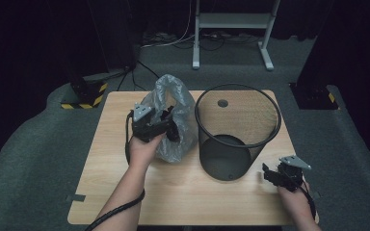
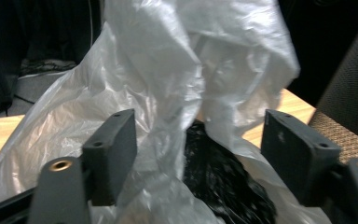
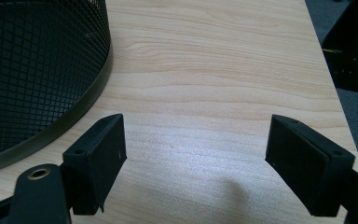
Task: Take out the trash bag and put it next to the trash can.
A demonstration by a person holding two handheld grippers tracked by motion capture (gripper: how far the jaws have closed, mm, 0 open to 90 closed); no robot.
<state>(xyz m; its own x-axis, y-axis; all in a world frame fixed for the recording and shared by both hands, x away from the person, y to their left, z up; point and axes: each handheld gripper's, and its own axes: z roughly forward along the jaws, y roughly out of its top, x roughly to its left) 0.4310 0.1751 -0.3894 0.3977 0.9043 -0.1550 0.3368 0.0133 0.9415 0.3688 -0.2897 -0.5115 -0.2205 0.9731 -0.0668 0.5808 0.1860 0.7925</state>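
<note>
Now at the plastic bag [image 1: 176, 122] left of the mesh bin [image 1: 236, 134], left gripper [image 1: 166, 126] open around it, right gripper [image 1: 272, 174] open over the table [image 1: 173, 192].

Left tool [image 2: 198, 154] jaws wide apart, crumpled clear plastic bag [image 2: 168, 84] between them, wooden table [image 2: 0, 135] beneath

The left gripper [image 1: 169, 126] sat mid-table with jaws spread wide, forearm stretched forward. The right gripper [image 1: 270, 174] rested low near the edge, jaws parted.
</note>
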